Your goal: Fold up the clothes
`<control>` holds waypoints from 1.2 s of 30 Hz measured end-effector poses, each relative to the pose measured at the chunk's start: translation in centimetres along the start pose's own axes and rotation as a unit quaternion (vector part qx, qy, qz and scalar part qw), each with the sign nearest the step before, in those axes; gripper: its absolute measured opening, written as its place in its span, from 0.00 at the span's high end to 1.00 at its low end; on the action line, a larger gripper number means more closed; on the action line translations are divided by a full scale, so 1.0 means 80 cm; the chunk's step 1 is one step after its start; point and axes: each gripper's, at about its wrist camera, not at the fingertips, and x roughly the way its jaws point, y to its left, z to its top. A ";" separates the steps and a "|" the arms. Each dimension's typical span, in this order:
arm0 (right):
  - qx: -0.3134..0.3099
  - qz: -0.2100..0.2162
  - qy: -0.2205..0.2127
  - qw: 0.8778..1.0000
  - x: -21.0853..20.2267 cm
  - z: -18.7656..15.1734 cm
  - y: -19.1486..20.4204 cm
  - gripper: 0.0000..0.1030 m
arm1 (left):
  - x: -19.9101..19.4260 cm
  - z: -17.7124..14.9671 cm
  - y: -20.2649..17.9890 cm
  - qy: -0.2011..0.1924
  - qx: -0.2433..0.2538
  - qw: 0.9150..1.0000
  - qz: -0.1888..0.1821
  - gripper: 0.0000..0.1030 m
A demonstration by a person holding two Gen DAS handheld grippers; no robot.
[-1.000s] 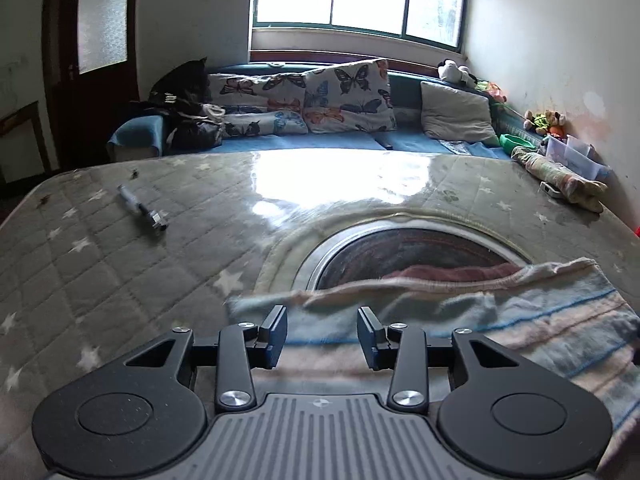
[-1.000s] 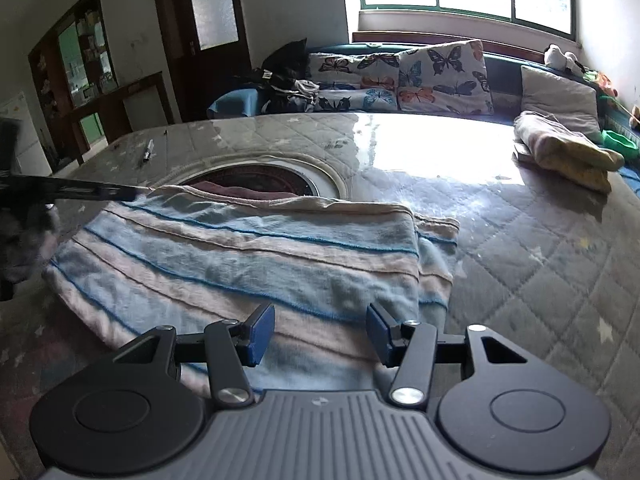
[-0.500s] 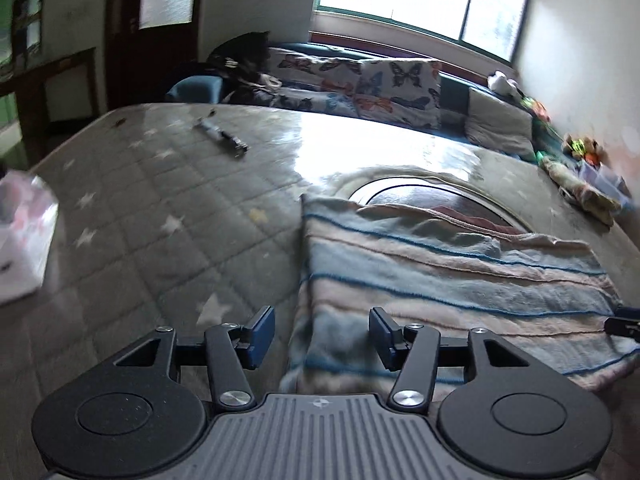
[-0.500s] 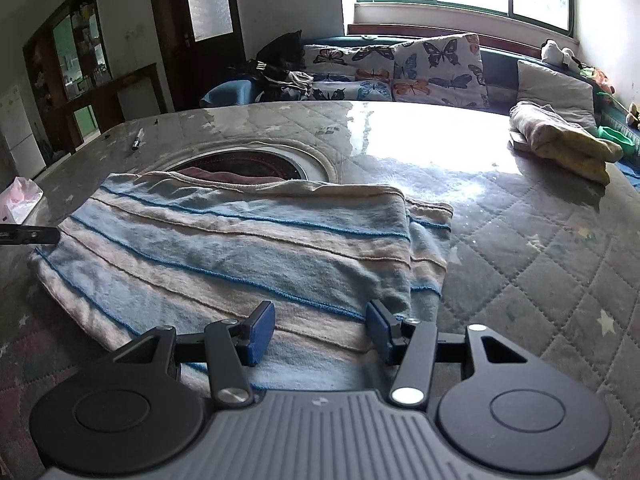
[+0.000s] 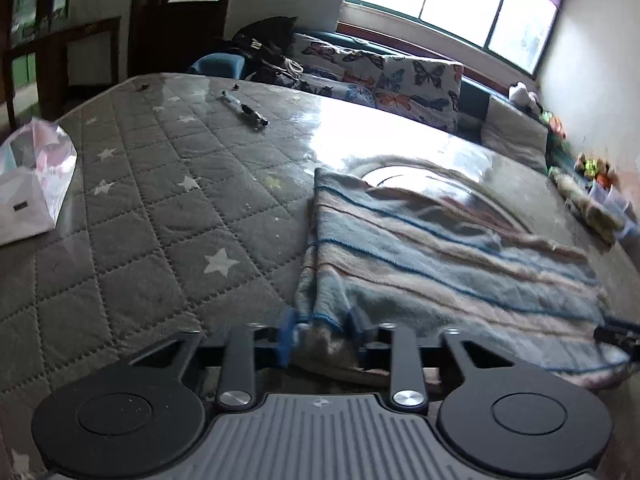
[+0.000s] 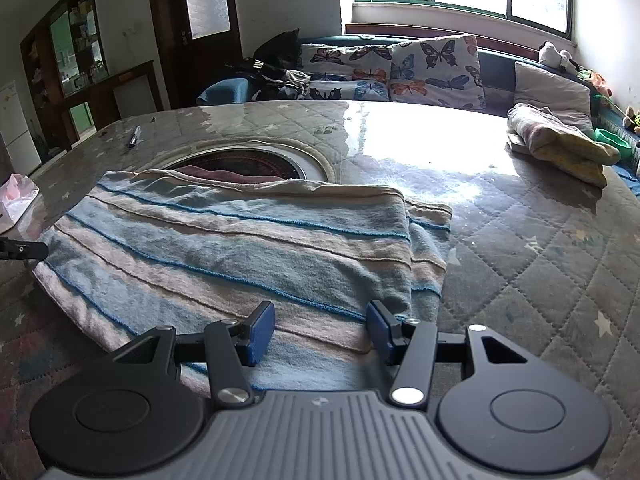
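A folded blue, beige and pink striped garment (image 6: pixel 240 248) lies flat on the quilted grey table cover (image 6: pixel 540 264); it also shows in the left wrist view (image 5: pixel 440 256). My left gripper (image 5: pixel 322 334) is open with its jaws on either side of the garment's near left corner, which bunches up between them. My right gripper (image 6: pixel 320 330) is open over the garment's near edge, close to its right end. The left gripper's tip shows at the left edge of the right wrist view (image 6: pixel 22 250).
A pen (image 5: pixel 246 112) lies at the far left of the table. A white and pink plastic bag (image 5: pixel 32 188) sits at the left edge. A folded cloth pile (image 6: pixel 560 144) lies at the far right. A round hole (image 6: pixel 248 164) is behind the garment. A sofa with butterfly cushions (image 6: pixel 400 68) stands beyond.
My left gripper has swung from the garment's far side round to its near left corner and dropped onto it, narrowing its jaws. My right gripper has barely moved.
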 end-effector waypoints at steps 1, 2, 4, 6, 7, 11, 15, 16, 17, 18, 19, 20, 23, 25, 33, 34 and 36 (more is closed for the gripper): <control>0.001 0.000 0.000 1.000 -0.001 0.001 0.000 0.50 | -0.004 0.002 -0.001 -0.005 0.002 1.000 -0.003 0.85; 0.002 0.002 0.000 1.000 -0.002 0.003 0.001 0.50 | -0.007 0.003 -0.003 -0.010 0.006 1.000 -0.005 0.86; 0.001 0.008 -0.004 1.000 -0.006 0.009 0.005 0.50 | -0.015 0.008 -0.007 -0.020 0.010 1.000 -0.011 0.87; -0.002 0.016 -0.007 1.000 -0.009 0.016 0.011 0.50 | -0.020 0.011 -0.010 -0.028 0.014 0.999 -0.018 0.87; -0.007 0.021 -0.005 1.000 -0.008 0.022 0.018 0.50 | -0.022 0.012 -0.012 -0.032 0.016 0.999 -0.022 0.87; -0.028 0.042 -0.001 0.999 -0.004 0.045 0.044 0.50 | -0.020 0.009 -0.004 -0.032 0.009 0.999 -0.022 0.88; -0.049 0.064 0.004 0.997 0.000 0.068 0.071 0.50 | -0.018 0.005 0.004 -0.032 0.001 0.999 -0.021 0.87; -0.056 0.070 0.004 0.996 0.002 0.073 0.079 0.50 | -0.017 0.004 0.006 -0.031 -0.001 0.999 -0.021 0.85; -0.064 0.075 0.005 0.995 0.004 0.078 0.089 0.50 | -0.016 0.003 0.008 -0.031 -0.003 0.999 -0.021 0.84; -0.072 0.079 0.005 0.994 0.007 0.082 0.098 0.50 | -0.016 0.002 0.010 -0.031 -0.005 0.999 -0.021 0.84; -0.079 0.084 0.005 0.993 0.009 0.086 0.107 0.50 | -0.015 0.001 0.012 -0.031 -0.007 0.999 -0.020 0.84; -0.085 0.087 0.006 0.993 0.011 0.088 0.115 0.50 | -0.014 0.000 0.015 -0.031 -0.009 0.999 -0.020 0.83; -0.101 0.097 0.010 0.990 0.018 0.094 0.137 0.50 | -0.017 -0.006 0.021 -0.031 -0.016 0.999 -0.019 0.59; -0.110 0.102 0.013 0.989 0.021 0.097 0.150 0.50 | -0.019 -0.010 0.026 -0.032 -0.021 0.999 -0.018 0.53; -0.139 0.120 0.022 0.983 0.029 0.110 0.191 0.50 | -0.011 -0.019 0.020 -0.010 -0.026 0.999 -0.046 0.55; -0.142 0.123 0.023 0.982 0.029 0.112 0.195 0.50 | -0.010 -0.019 0.018 -0.010 -0.026 0.999 -0.045 0.58; -0.144 0.130 0.026 0.981 0.029 0.118 0.202 0.50 | -0.008 -0.018 0.020 -0.007 -0.040 0.998 -0.047 0.78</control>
